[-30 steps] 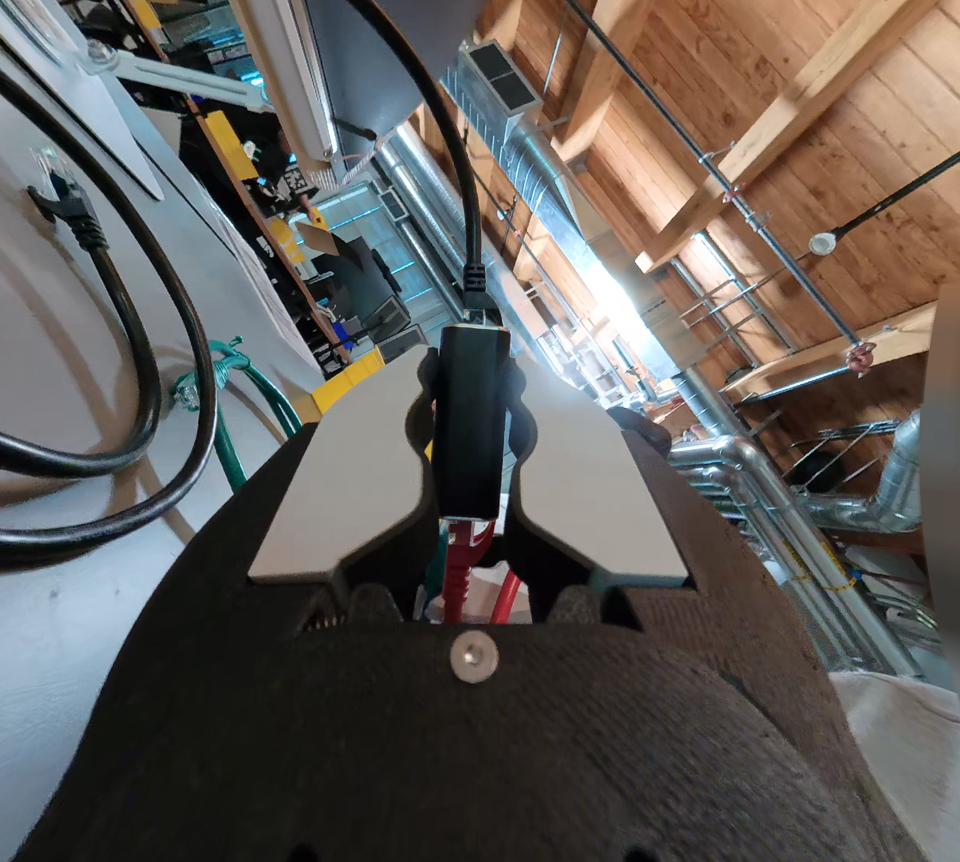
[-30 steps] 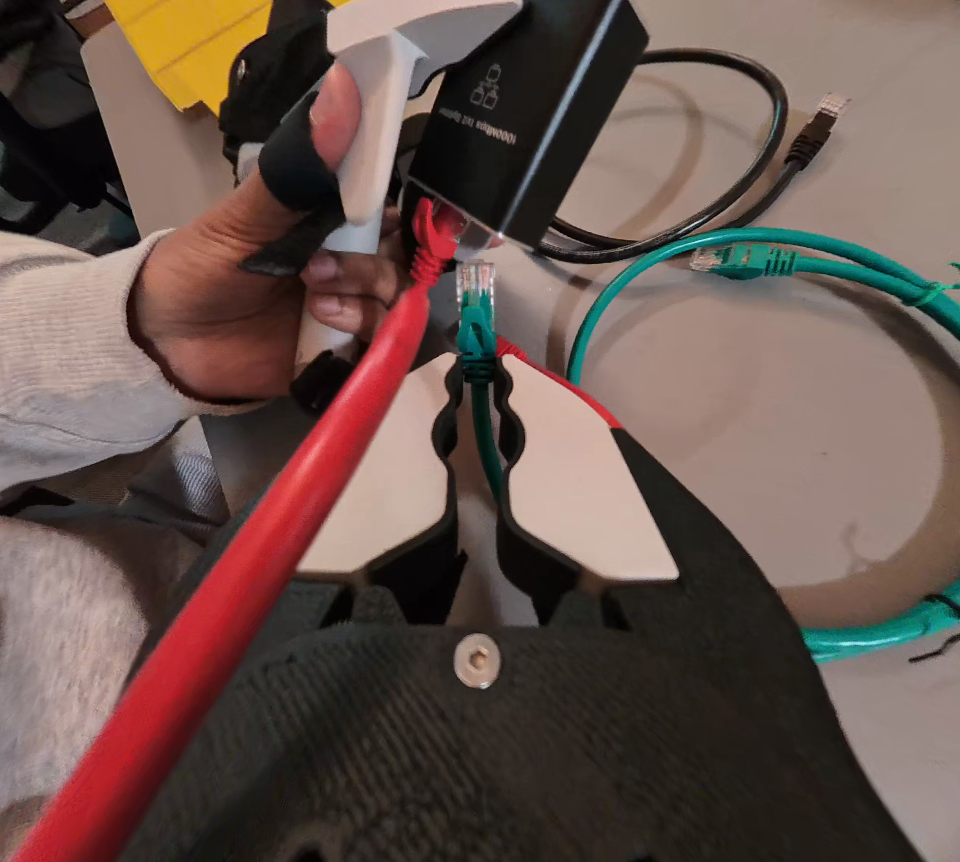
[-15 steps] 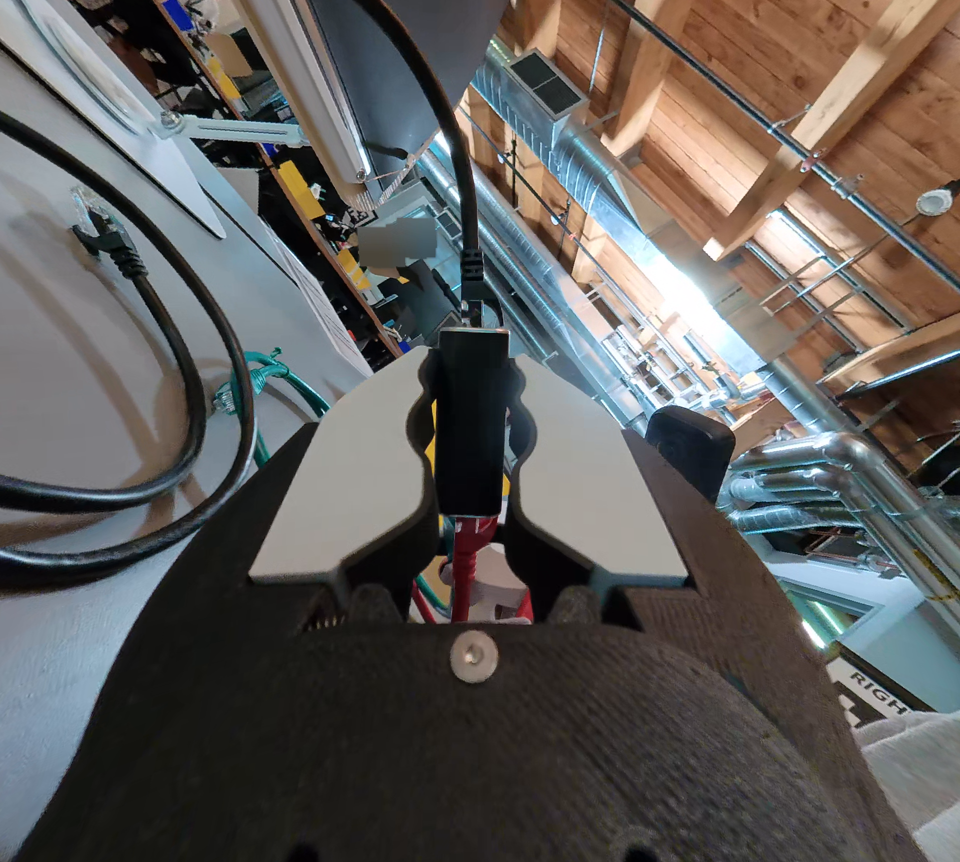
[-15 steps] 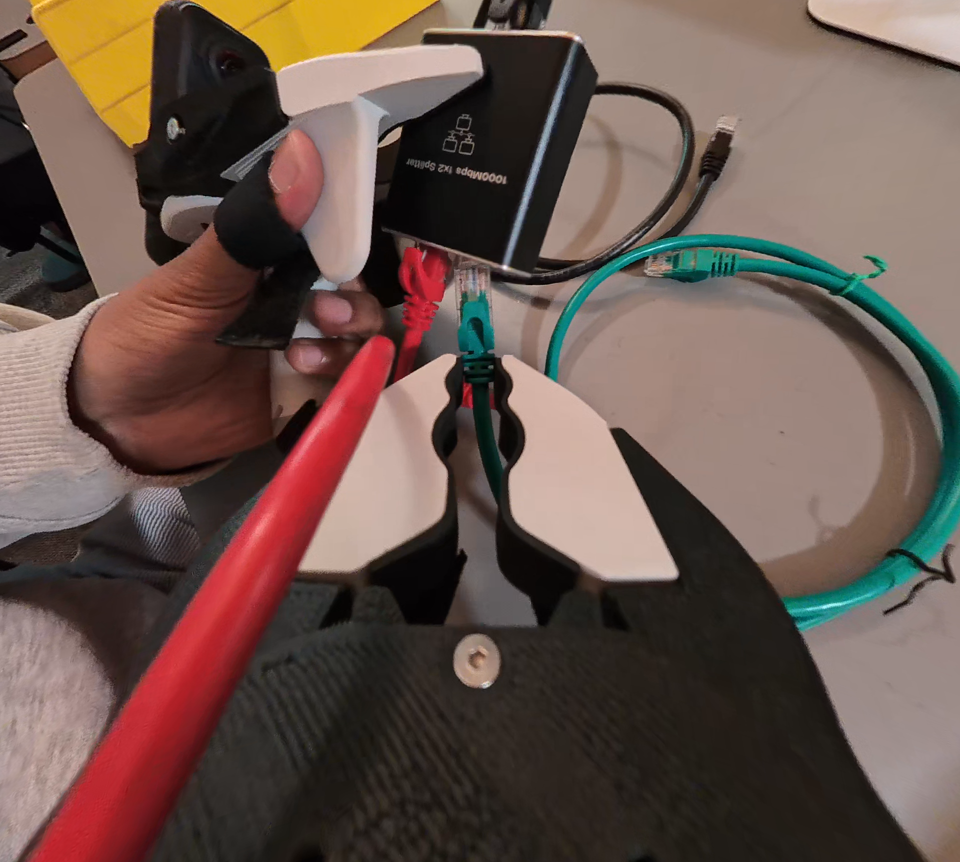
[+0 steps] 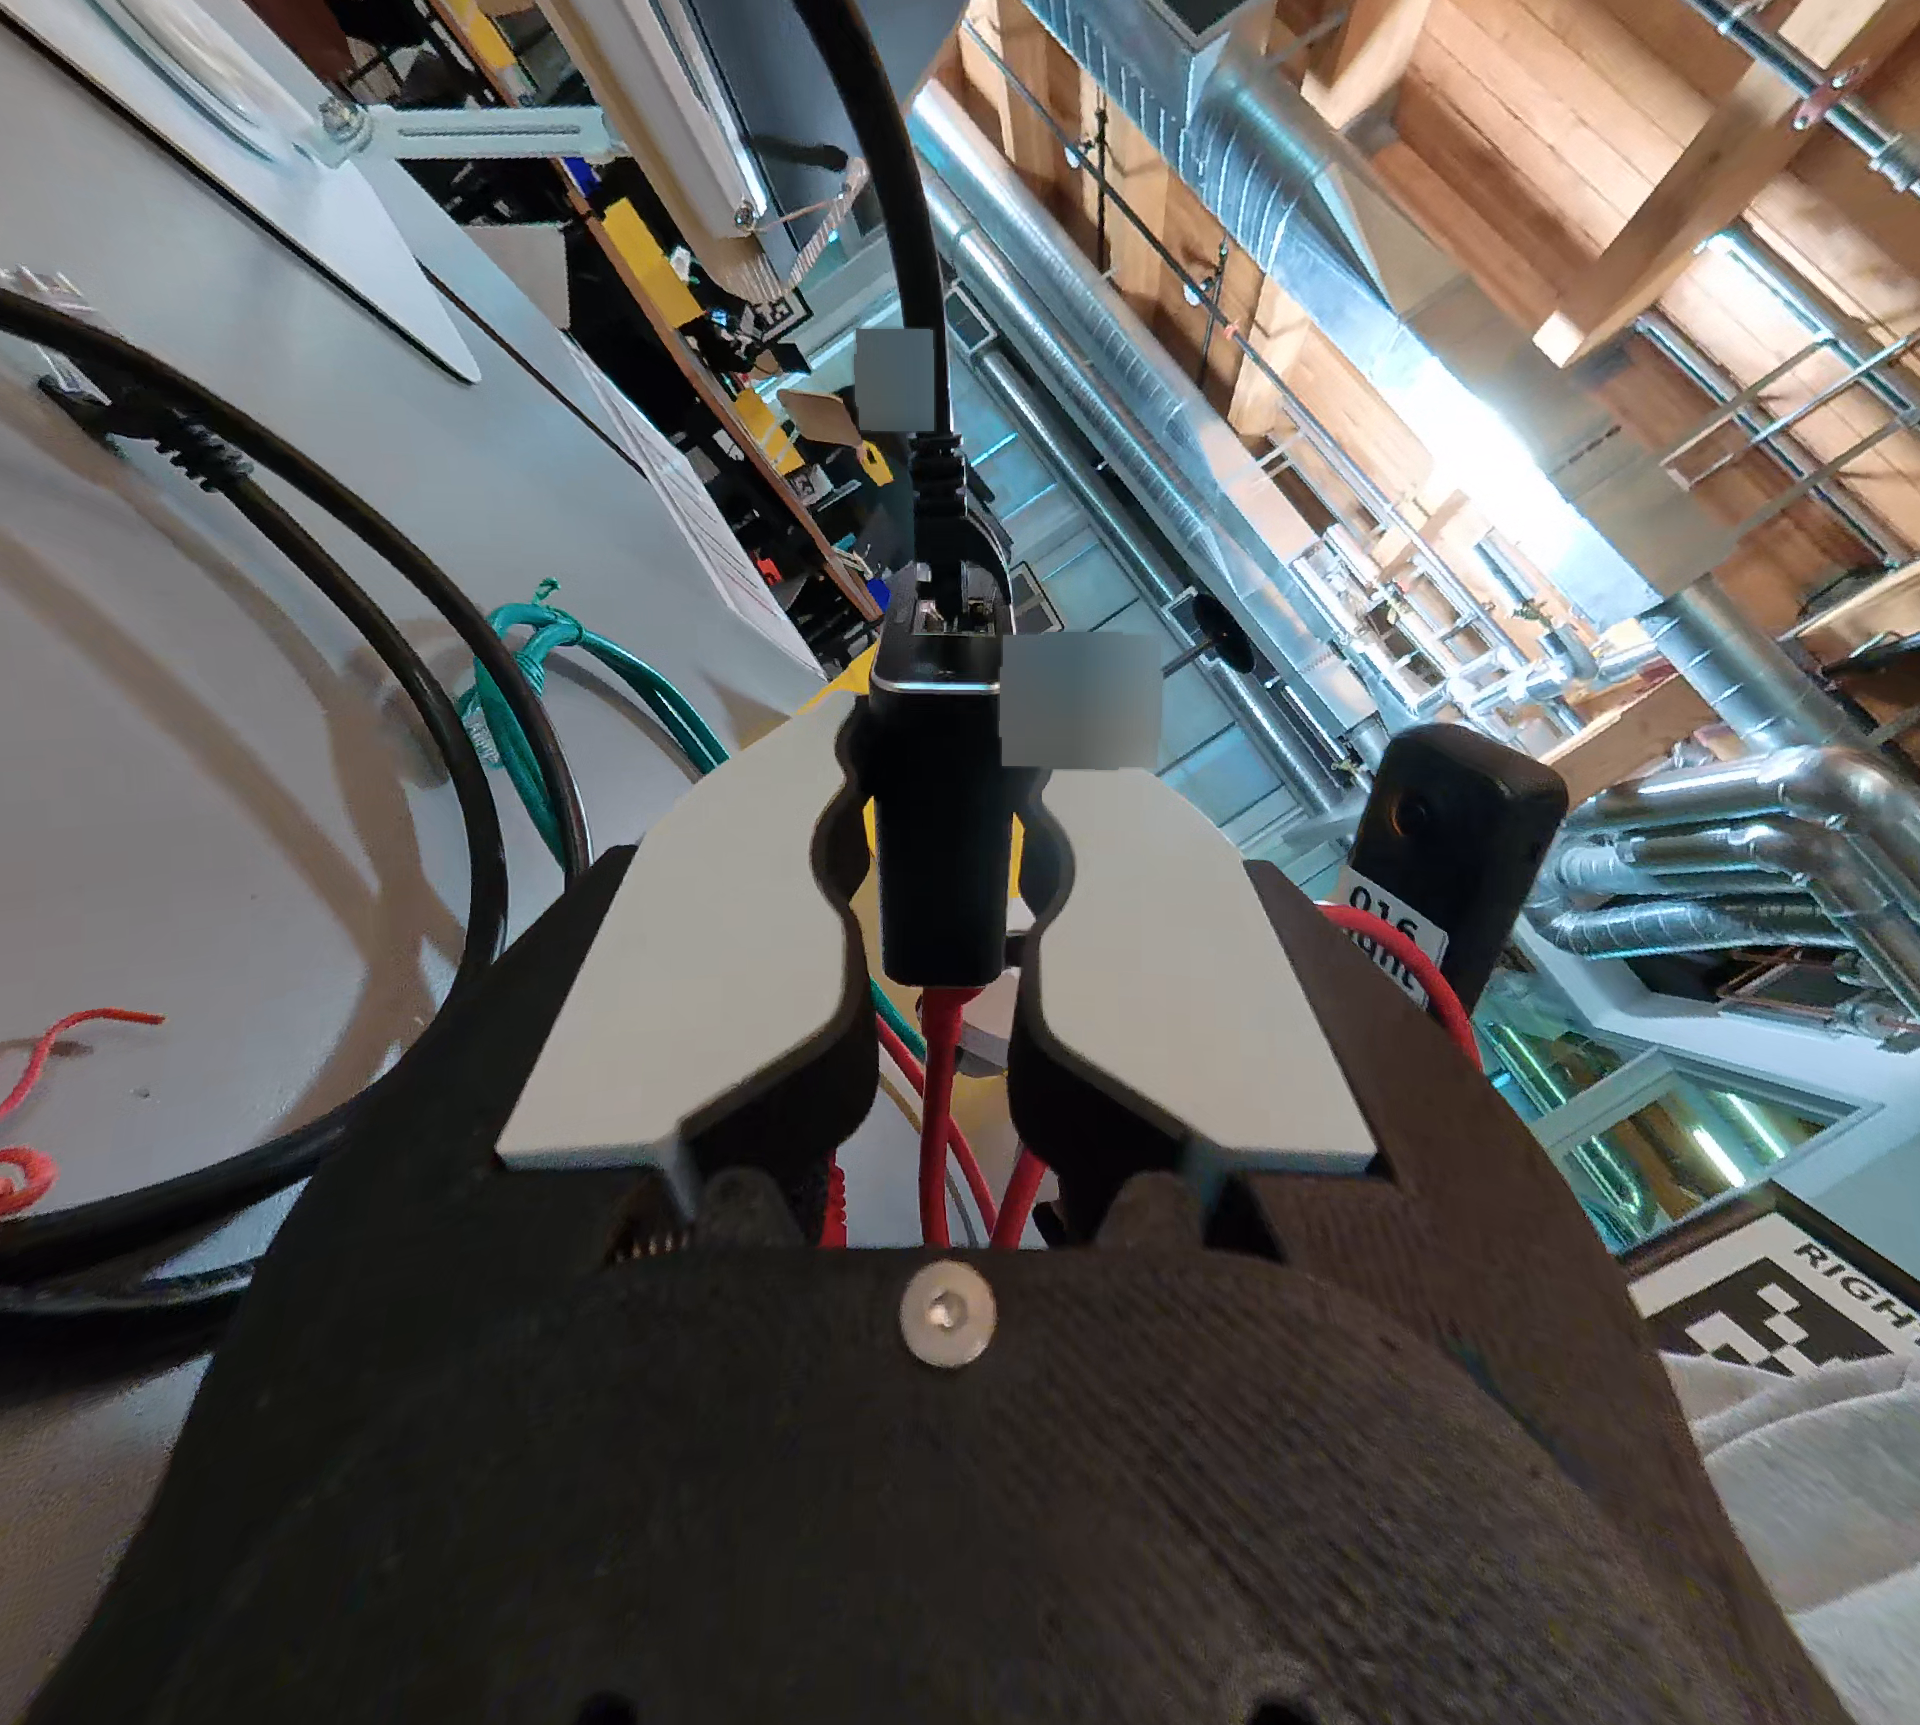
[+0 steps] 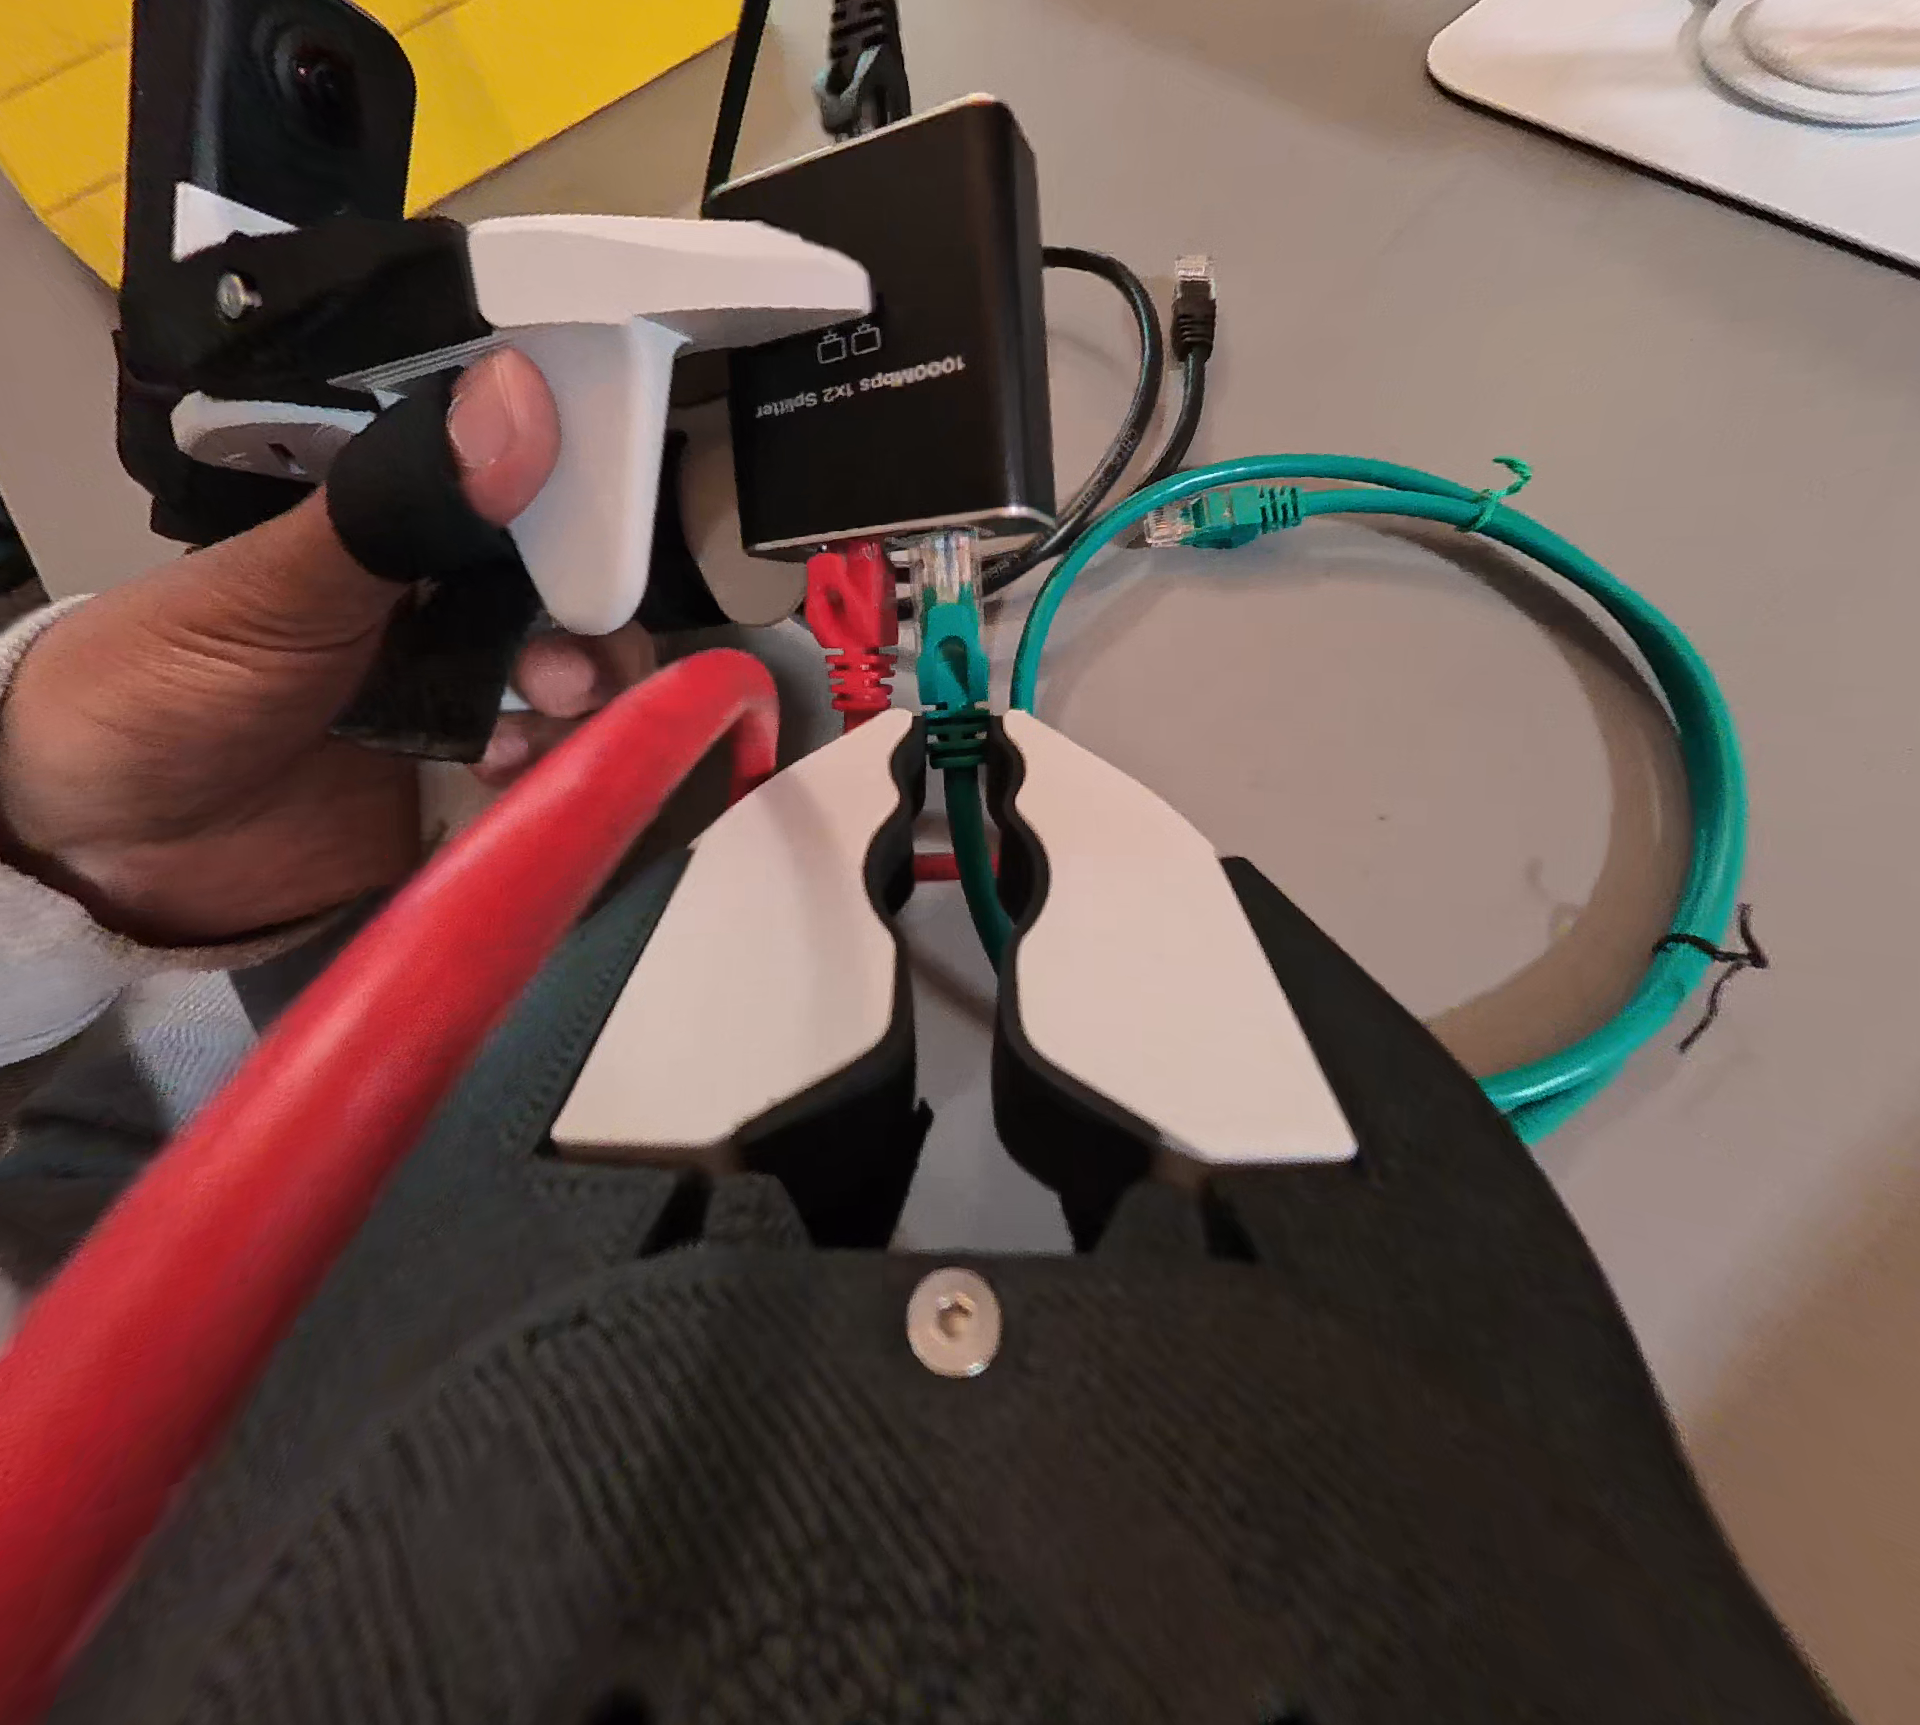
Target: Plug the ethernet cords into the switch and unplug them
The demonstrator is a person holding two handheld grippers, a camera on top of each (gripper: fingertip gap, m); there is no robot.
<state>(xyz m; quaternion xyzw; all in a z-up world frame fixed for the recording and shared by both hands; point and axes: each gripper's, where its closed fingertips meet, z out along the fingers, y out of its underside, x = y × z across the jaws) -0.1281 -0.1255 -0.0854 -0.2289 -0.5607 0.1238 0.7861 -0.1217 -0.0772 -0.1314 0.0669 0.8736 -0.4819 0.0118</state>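
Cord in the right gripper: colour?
Green ethernet cord; clearest in the right wrist view.

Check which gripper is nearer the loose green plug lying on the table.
Right. The right gripper, shut on the green cord's other end at the switch, sits just beside the loose green plug; the left gripper clamps the switch's far side.

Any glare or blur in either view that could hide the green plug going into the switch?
Left wrist view: strong glare from a bright ceiling opening, wide-angle bending at the edges; the switch in the left claw stays sharp. Right wrist view: even light, no glare; the red cord up close is blurred, while the green plug ahead of the right claw is clear.
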